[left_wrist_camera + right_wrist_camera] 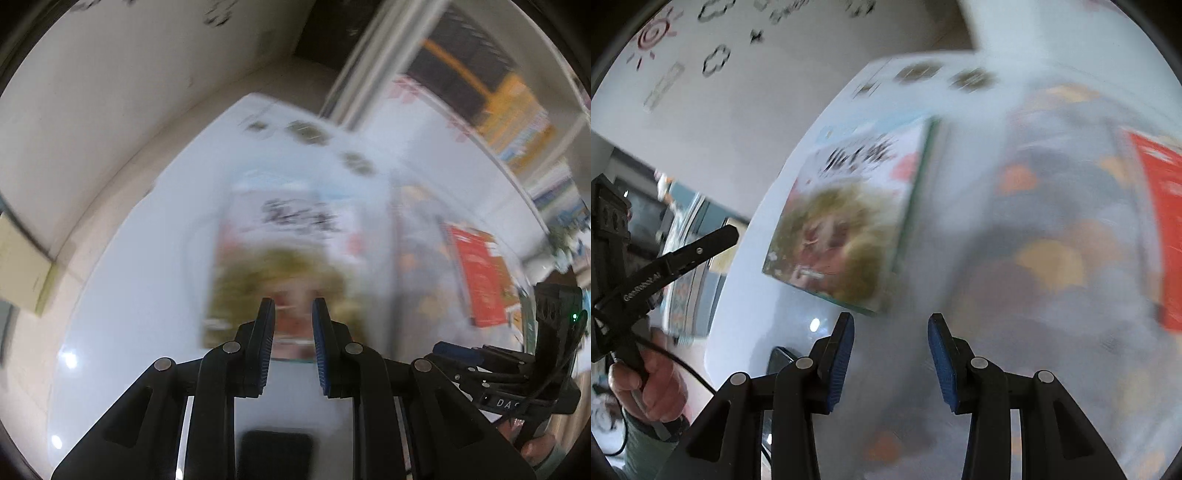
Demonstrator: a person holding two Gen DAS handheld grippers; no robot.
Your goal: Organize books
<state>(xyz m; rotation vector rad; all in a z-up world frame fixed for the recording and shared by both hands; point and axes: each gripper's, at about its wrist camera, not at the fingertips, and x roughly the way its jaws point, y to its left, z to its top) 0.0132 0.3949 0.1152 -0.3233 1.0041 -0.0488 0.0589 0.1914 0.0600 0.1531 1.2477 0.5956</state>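
Green-edged and glossy, the picture book [846, 221] lies flat on the white table [746, 295], looking stiff, light and probably slippery; its near edge seems the best hold. Right of it lie a grey patterned book [1052, 240] and, farther out, a red book [1160, 229]. Just short of that near edge, the left gripper [293, 310] hovers slightly parted, empty. The right gripper [891, 325], wider apart, holds nothing.

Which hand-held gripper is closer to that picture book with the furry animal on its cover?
Left. The left hand-held gripper points straight at the book, fingertips overlapping its near edge. The right hand-held gripper sits just off its corner.
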